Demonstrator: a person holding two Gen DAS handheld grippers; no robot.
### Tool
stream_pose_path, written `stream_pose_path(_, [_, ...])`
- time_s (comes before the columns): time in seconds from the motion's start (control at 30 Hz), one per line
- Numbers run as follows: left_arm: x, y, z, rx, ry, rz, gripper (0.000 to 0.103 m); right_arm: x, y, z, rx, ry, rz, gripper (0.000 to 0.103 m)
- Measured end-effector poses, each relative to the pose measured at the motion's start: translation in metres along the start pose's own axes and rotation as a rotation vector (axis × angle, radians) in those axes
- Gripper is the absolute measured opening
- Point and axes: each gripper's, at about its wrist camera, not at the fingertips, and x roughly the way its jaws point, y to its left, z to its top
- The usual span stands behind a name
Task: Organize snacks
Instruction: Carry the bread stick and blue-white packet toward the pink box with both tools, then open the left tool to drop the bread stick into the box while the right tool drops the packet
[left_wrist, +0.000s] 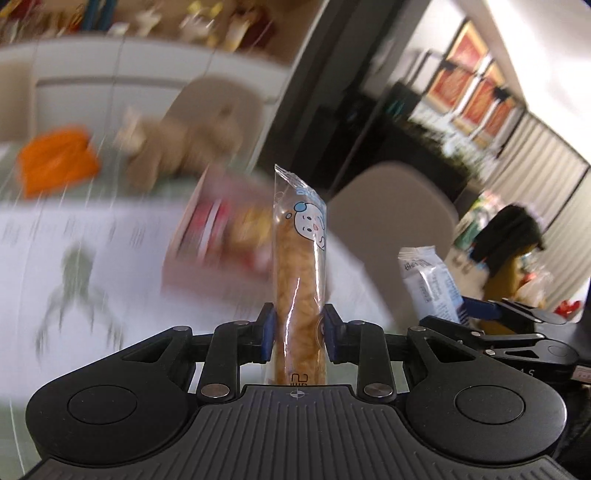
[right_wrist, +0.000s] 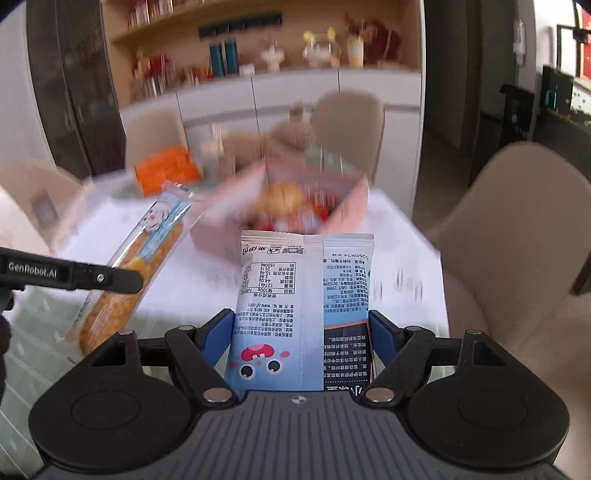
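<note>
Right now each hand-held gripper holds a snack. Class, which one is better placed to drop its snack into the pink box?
Probably the right hand-held gripper. Its blue-and-white packet points straight at the open pink box just ahead. The left hand-held gripper, holding the long snack stick, sits off to the box's side.

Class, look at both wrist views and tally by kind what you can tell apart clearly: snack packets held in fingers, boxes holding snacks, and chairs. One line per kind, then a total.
Snack packets held: 2, the long stick snack and the blue-and-white packet
Boxes holding snacks: 1, the pink box
Chairs: 4
Total: 7
</note>
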Motion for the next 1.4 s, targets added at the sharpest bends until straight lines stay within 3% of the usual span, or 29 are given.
stream_pose_path(0.13, [0.015,0.003,0.08,0.028,-0.025,-0.058,0.031,-0.012,-0.009,0.064,0.01,-0.138,0.033,0.077])
stream_pose_path(0.23, [0.051,0.021,0.126,0.001,0.022,-0.09,0.033,0.0,-0.015,0.12,0.06,-0.2,0.1,0.077])
stream_pose_path(0.3, [0.089,0.046,0.137,-0.071,0.114,-0.081,0.035,0.021,-0.015,0.148,0.087,-0.201,0.102,0.079])
stream_pose_path(0.4, [0.133,0.084,0.118,-0.133,0.184,-0.009,0.035,0.075,-0.019,0.171,0.156,-0.145,0.129,0.089])
stream_pose_path(0.47, [0.147,0.101,0.101,-0.142,0.182,0.027,0.035,0.125,-0.021,0.166,0.194,-0.049,0.18,0.089])
stream_pose_path(0.53, [0.151,0.115,0.09,-0.164,0.152,0.042,0.035,0.168,-0.022,0.149,0.232,0.046,0.134,0.089])
stream_pose_path(0.7, [0.155,0.13,0.077,-0.114,0.148,0.167,0.035,0.194,-0.017,0.112,0.2,0.074,0.006,0.089])
stream_pose_path(0.77, [0.155,0.135,0.072,-0.108,0.167,0.166,0.034,0.193,-0.01,0.097,0.15,0.079,-0.018,0.086])
stream_pose_path(0.83, [0.157,0.133,0.063,-0.126,0.191,0.13,0.035,0.19,-0.001,0.086,0.099,0.079,-0.024,0.067])
stream_pose_path(0.9, [0.152,0.127,0.053,-0.116,0.186,0.149,0.034,0.194,0.002,0.081,0.051,0.113,0.003,0.048])
stream_pose_path(0.93, [0.149,0.123,0.048,-0.114,0.186,0.15,0.034,0.196,0.003,0.078,0.045,0.132,0.013,0.046])
stream_pose_path(1.07, [0.133,0.112,0.028,-0.147,0.205,0.084,0.034,0.197,0.007,0.075,0.059,0.144,0.027,0.046])
stream_pose_path(1.13, [0.119,0.107,0.019,-0.163,0.172,0.081,0.034,0.196,0.011,0.073,0.043,0.155,0.044,0.046])
stream_pose_path(1.27, [0.085,0.092,0.0,-0.102,0.097,0.208,0.034,0.183,0.019,0.07,0.001,0.133,0.01,0.047])
stream_pose_path(1.4, [0.061,0.068,-0.049,0.038,0.101,0.301,0.034,0.138,0.026,0.05,-0.026,0.028,-0.004,0.079])
